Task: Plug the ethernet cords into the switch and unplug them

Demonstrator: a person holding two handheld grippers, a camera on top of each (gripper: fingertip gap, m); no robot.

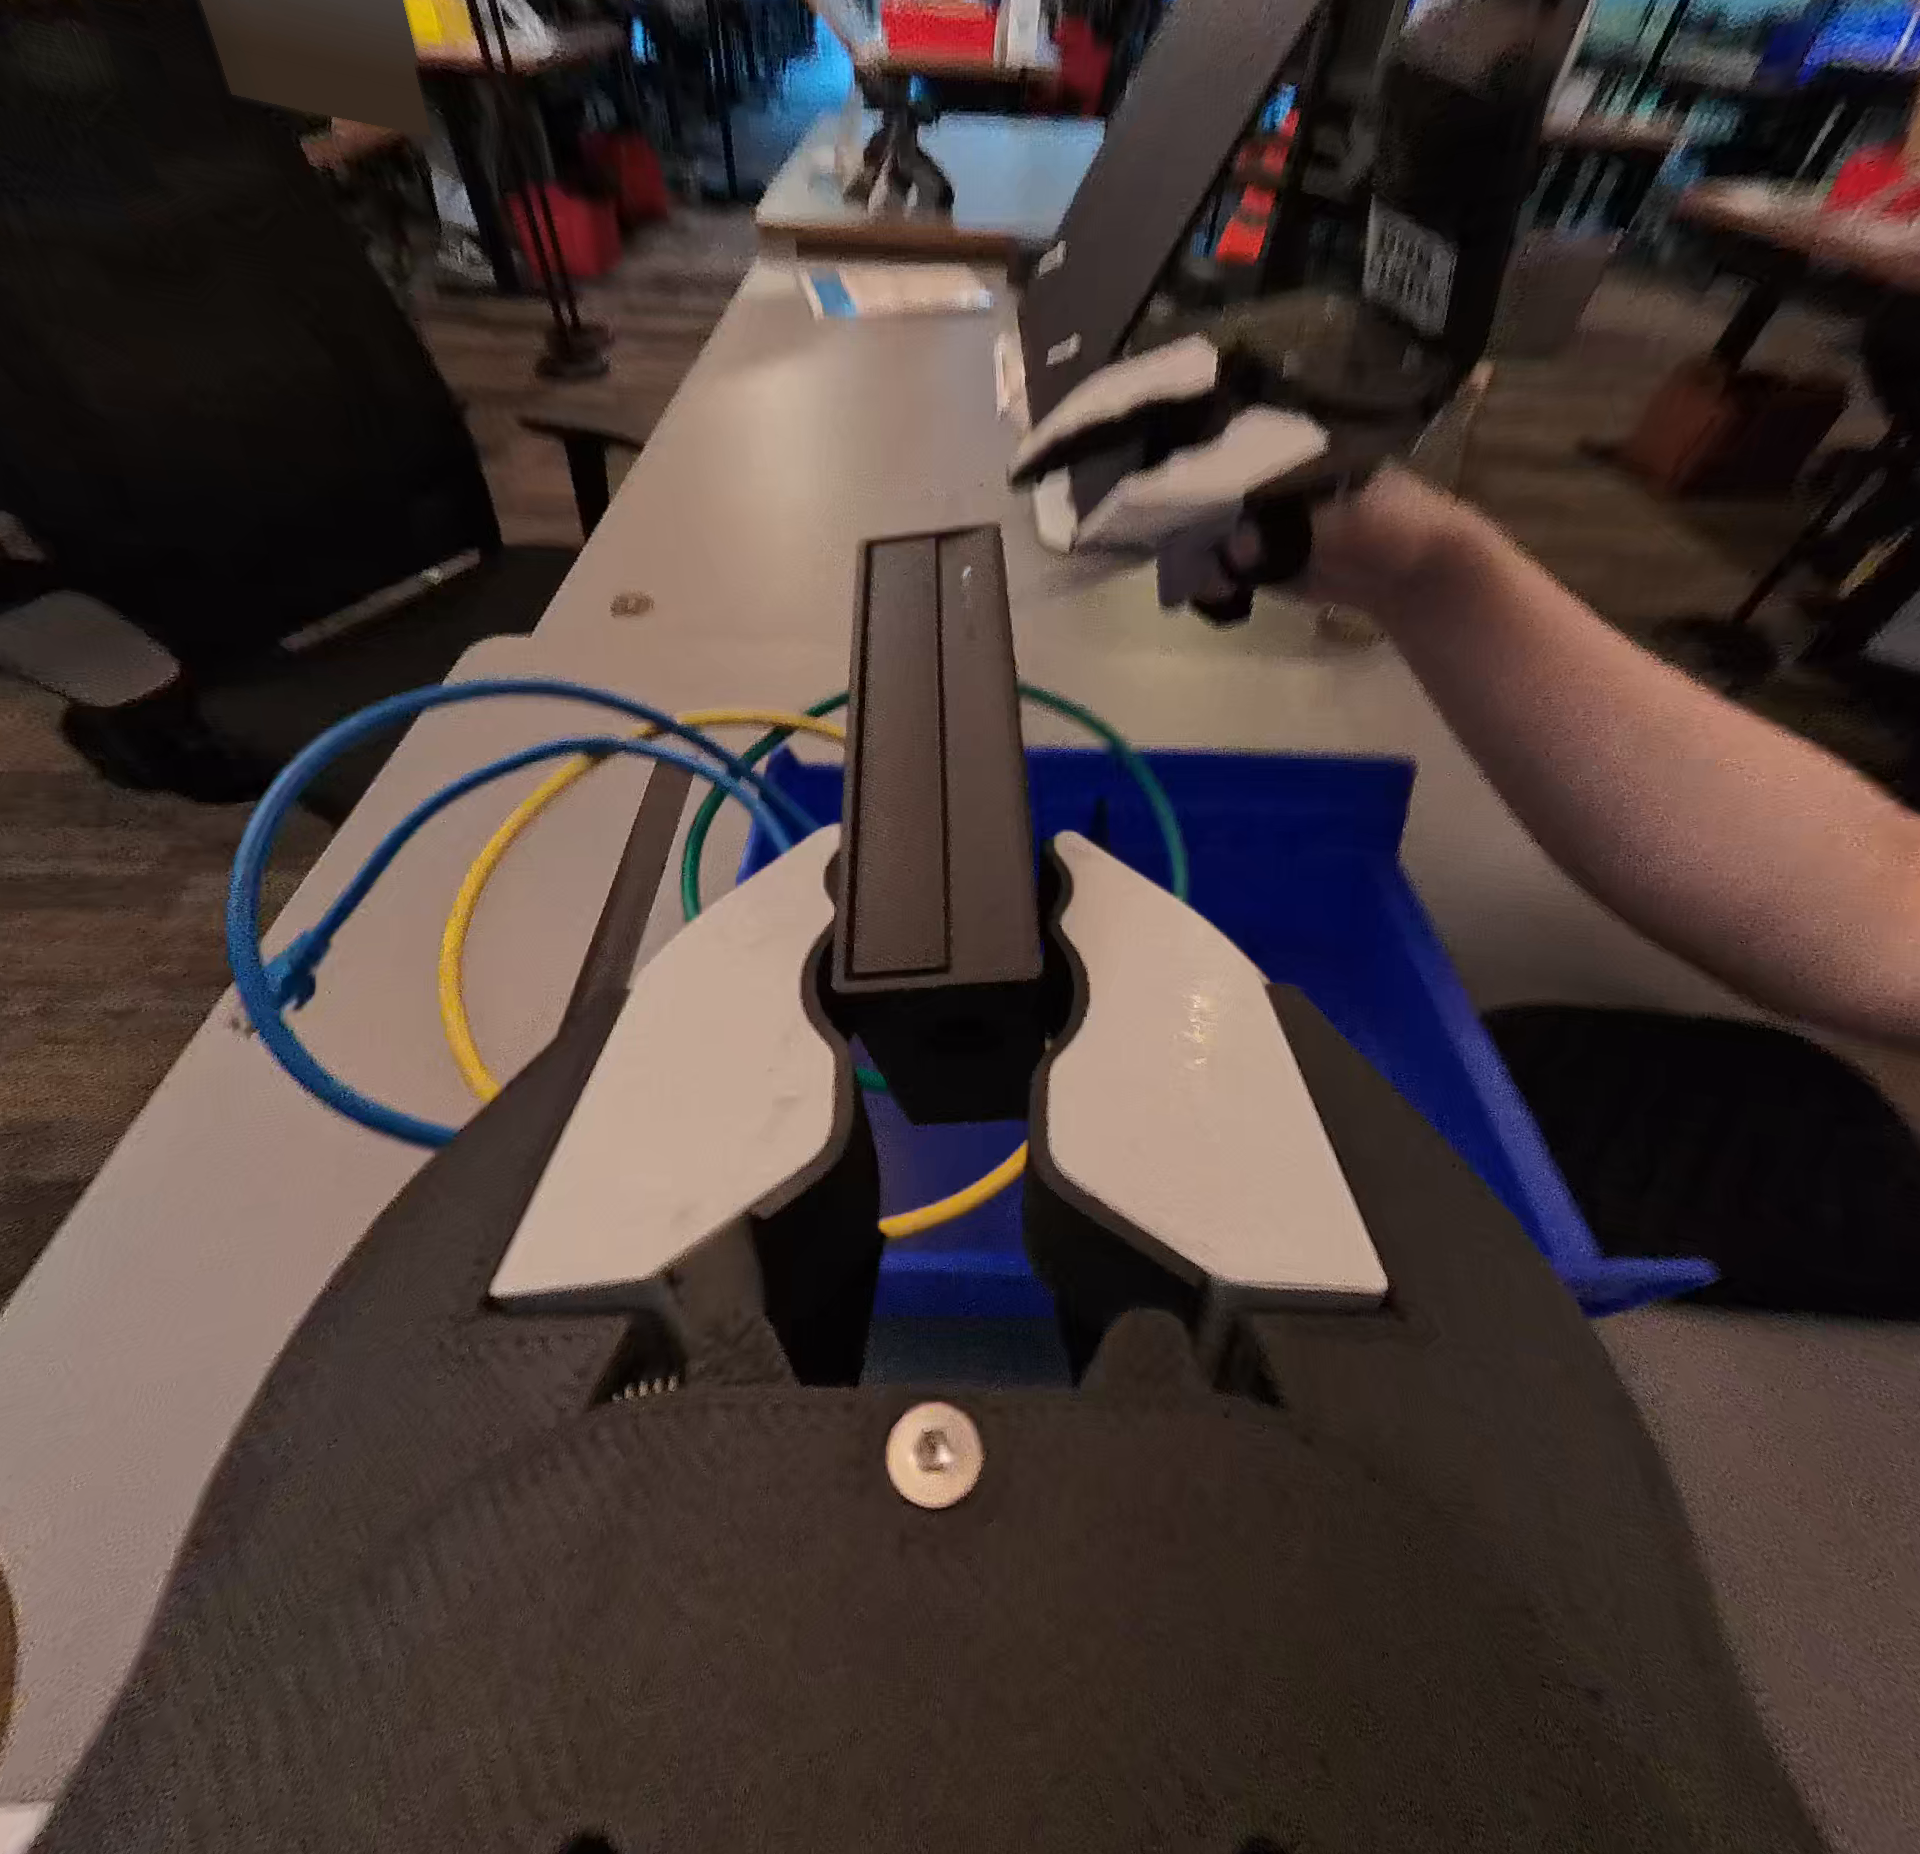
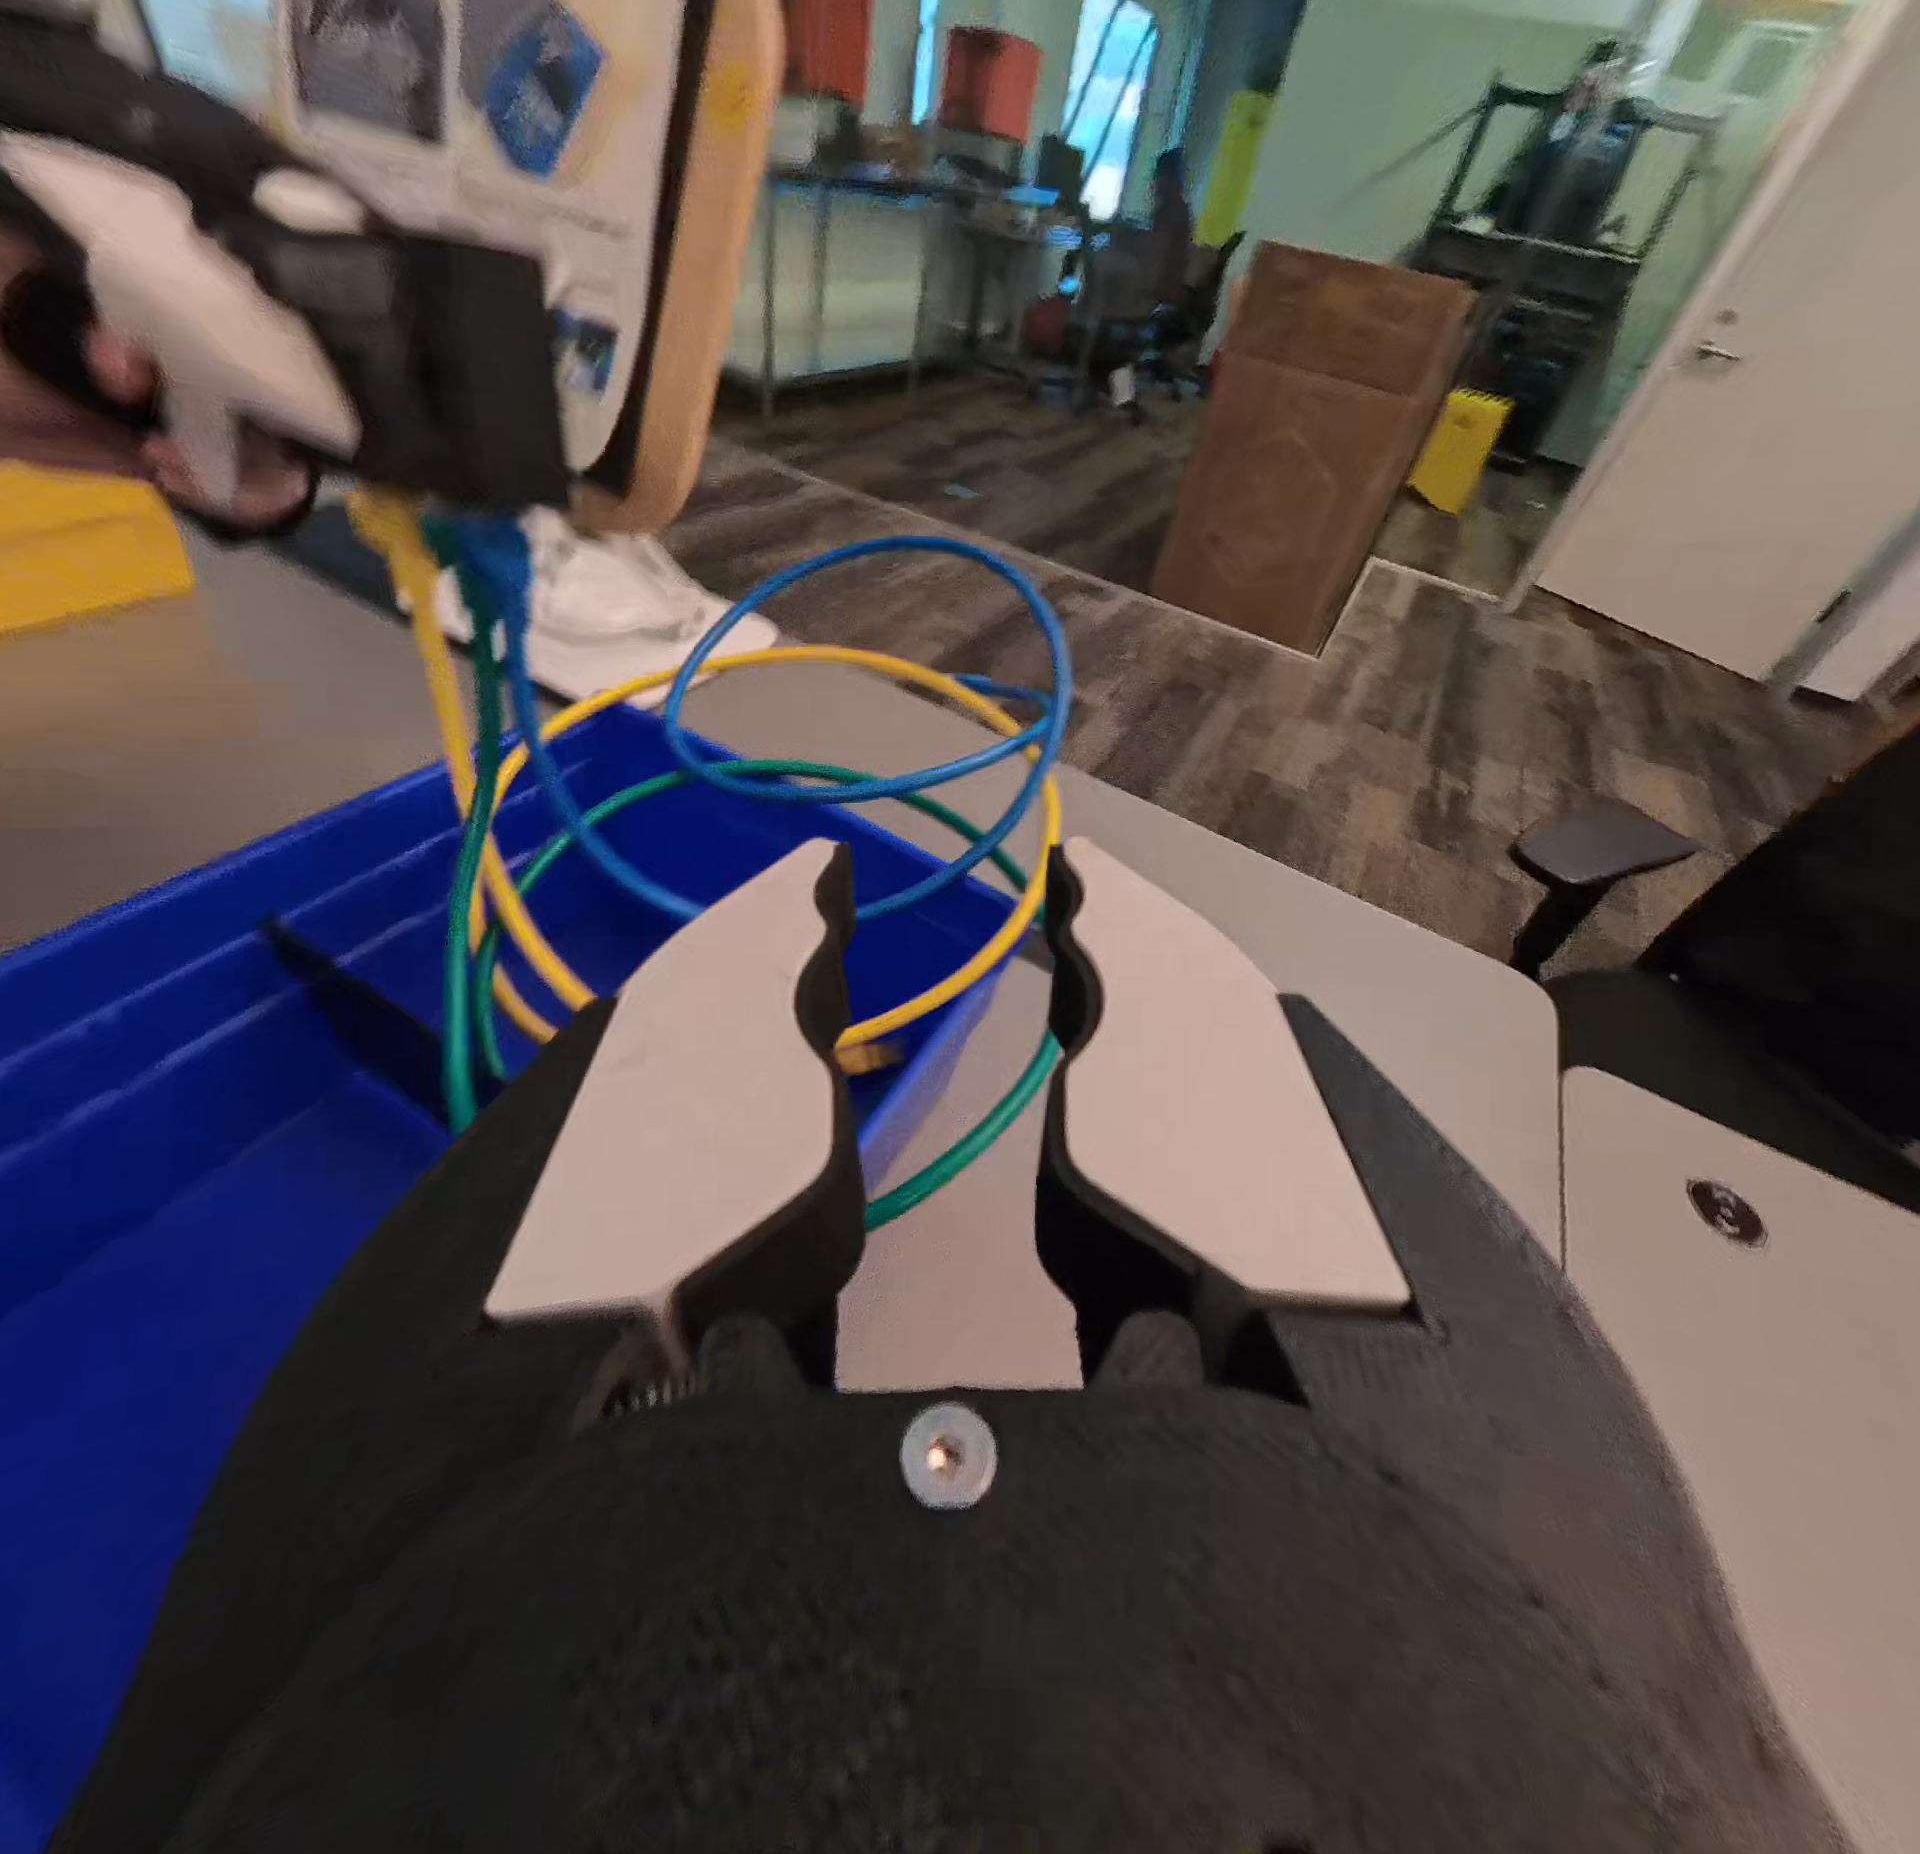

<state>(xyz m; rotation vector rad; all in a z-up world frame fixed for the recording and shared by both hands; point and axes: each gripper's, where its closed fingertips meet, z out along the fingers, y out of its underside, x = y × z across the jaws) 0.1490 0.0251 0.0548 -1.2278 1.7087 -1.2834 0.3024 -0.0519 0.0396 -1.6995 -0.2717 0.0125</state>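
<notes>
My left gripper [image 1: 945, 843] is shut on the black switch [image 1: 935, 765] and holds it raised above the blue bin [image 1: 1299, 869]. A blue cord [image 1: 312, 817], a yellow cord [image 1: 457, 931] and a green cord [image 1: 694, 848] loop out from under it. In the right wrist view the switch [image 2: 457, 370] is at upper left, with the yellow [image 2: 831, 661], green [image 2: 966, 1129] and blue [image 2: 873, 557] cords hanging from its underside, apparently plugged in. My right gripper [image 2: 951, 854] is open and empty, near the loops over the bin's edge [image 2: 208, 1025]. It also shows in the left wrist view [image 1: 1039, 495].
The bin stands on a long grey table [image 1: 810, 433] and has a black divider [image 2: 343, 983]. A person's forearm [image 1: 1610, 765] reaches in from the right. A yellow object [image 2: 73, 547] lies at far left. A cardboard box [image 2: 1299, 454] stands on the floor beyond the table. Tip to tip, the grippers are about 20 centimeters apart.
</notes>
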